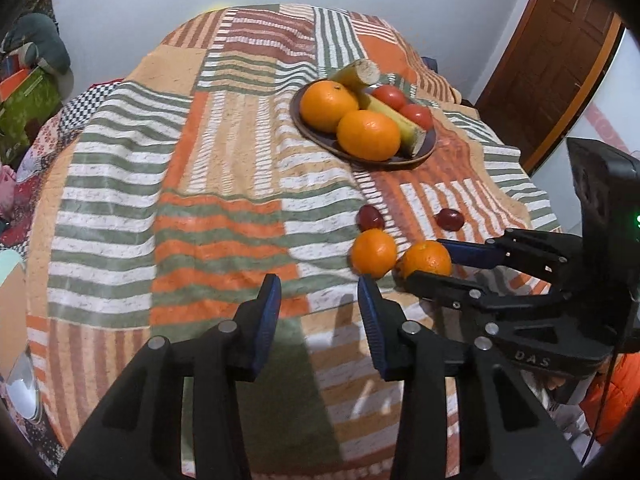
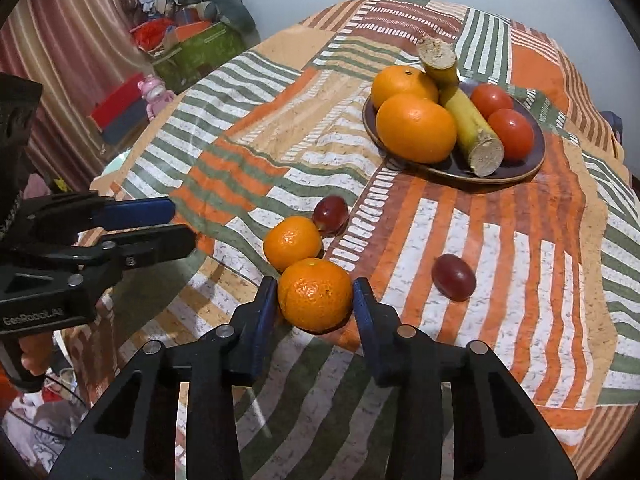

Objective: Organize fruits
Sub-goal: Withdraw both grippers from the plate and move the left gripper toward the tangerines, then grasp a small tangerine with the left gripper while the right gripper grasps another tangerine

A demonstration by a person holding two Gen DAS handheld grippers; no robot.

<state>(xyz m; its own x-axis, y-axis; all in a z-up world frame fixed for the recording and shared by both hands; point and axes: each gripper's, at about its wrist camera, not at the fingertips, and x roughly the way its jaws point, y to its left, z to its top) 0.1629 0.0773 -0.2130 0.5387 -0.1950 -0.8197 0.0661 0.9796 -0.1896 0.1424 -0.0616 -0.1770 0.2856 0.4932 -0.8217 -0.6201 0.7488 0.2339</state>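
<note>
The right gripper (image 2: 314, 294) was seen clenched around a small mandarin (image 2: 315, 294), its blue ribbed pads (image 2: 267, 312) pressed against the fruit's dimpled, glossy rind on both sides. In the left wrist view the same gripper (image 1: 426, 260) was shown reaching in from the right, with the held mandarin (image 1: 426, 263) between its black fingers. A second mandarin (image 2: 292, 242) of similar size was found touching the held one on its far side, and a dark red grape (image 2: 330, 214), smooth and oval, lay just beside that. Another grape (image 2: 454, 277) was set apart to the right on the cloth.

The left gripper (image 1: 318, 300) was held released, its jaws spread with nothing between them, above the tablecloth (image 1: 160, 200) near the loose mandarin (image 1: 374, 252).

Farther back, a dark brown round plate (image 2: 532, 162) was placed on the cloth, well apart from the loose fruit. On it were gathered two large oranges (image 2: 416, 127), two shiny red tomatoes (image 2: 511, 134) and two yellow-green cylindrical stalk pieces (image 2: 476, 128) with rough, fibrous cut ends. The table was covered by a patchwork-printed cloth of orange, green, brown and white stripes, rumpled into soft folds. Beyond the table's left edge, a green box (image 2: 200, 54) and a small pink toy (image 2: 154, 94) were visible among clutter; a wooden door (image 1: 560, 60) was seen in the left wrist view.
</note>
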